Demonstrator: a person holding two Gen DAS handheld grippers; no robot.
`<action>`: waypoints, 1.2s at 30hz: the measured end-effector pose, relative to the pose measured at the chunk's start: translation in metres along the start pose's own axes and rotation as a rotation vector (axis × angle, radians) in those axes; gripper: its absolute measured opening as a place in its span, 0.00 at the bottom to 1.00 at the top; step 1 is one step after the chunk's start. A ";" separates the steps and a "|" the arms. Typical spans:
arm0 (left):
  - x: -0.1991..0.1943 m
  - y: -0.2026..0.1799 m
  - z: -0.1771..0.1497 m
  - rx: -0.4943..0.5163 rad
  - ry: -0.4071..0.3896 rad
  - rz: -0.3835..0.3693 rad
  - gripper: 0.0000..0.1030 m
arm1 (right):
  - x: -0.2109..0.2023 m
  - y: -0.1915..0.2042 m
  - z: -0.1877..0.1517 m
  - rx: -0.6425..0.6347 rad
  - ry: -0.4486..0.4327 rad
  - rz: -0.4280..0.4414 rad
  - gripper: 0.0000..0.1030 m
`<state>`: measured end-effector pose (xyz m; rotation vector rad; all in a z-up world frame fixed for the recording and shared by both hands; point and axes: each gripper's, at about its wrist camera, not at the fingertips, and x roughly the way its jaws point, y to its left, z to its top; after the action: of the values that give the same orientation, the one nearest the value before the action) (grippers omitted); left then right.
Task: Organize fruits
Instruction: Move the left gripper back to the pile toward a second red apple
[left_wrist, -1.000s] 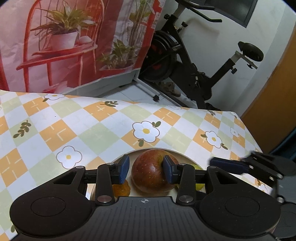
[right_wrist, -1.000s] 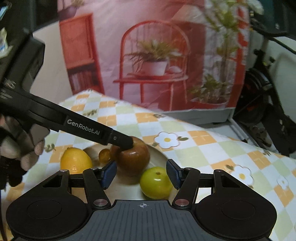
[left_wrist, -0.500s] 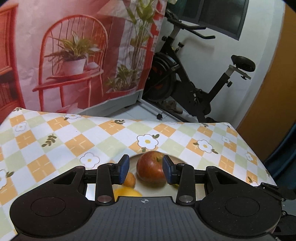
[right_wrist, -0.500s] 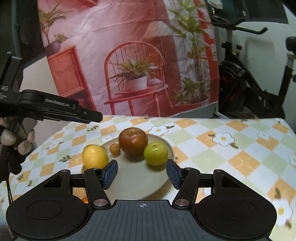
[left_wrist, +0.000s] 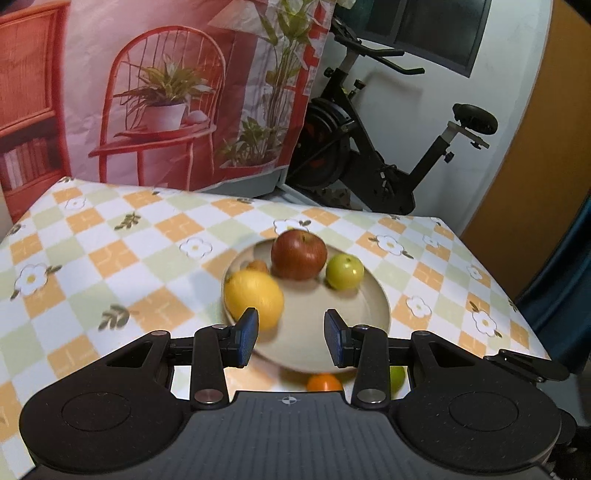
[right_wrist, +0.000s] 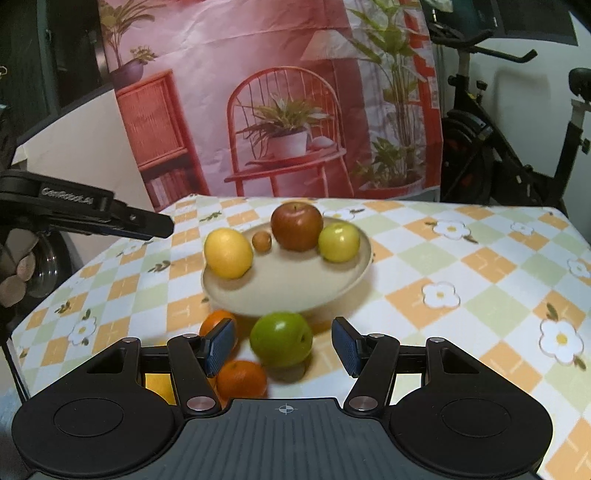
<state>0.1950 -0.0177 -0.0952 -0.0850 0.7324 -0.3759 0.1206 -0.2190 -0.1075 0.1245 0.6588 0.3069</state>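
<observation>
A beige plate (right_wrist: 286, 291) holds a red apple (right_wrist: 296, 227), a yellow lemon (right_wrist: 228, 257), a yellow-green apple (right_wrist: 339, 242) and a small brown-orange fruit (right_wrist: 262, 242). In front of it, a green apple (right_wrist: 281, 339) and two oranges (right_wrist: 216, 321) (right_wrist: 242, 378) lie on the cloth. My right gripper (right_wrist: 284, 345) is open; the green apple shows between its fingers with a gap on each side. My left gripper (left_wrist: 291, 338) is open and empty, short of the plate (left_wrist: 314, 317), with the lemon (left_wrist: 255, 299) just beyond its left pad. It also reaches in at the left of the right wrist view (right_wrist: 162, 226).
A checked flower tablecloth (right_wrist: 461, 280) covers the table, whose right edge drops off. Behind it hang a printed red backdrop (right_wrist: 288, 110) and an exercise bike (left_wrist: 369, 158). A gloved hand (right_wrist: 14, 273) holds the left gripper. Something yellow (right_wrist: 159, 386) lies near the oranges.
Both grippers have drawn back from the plate. The red apple, earlier between the left pads, now sits well ahead of them. Loose fruit in front of the plate has come into view.
</observation>
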 end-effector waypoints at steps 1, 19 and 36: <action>-0.004 -0.001 -0.003 0.004 -0.004 0.005 0.40 | -0.002 0.001 -0.001 0.000 0.001 -0.001 0.54; -0.058 -0.007 -0.058 0.036 -0.001 -0.015 0.41 | -0.033 0.041 -0.030 -0.083 0.045 0.034 0.54; -0.060 -0.024 -0.088 0.162 0.067 -0.050 0.41 | -0.039 0.052 -0.050 -0.060 0.114 0.076 0.54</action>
<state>0.0877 -0.0135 -0.1173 0.0620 0.7642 -0.4858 0.0474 -0.1810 -0.1130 0.0749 0.7583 0.4094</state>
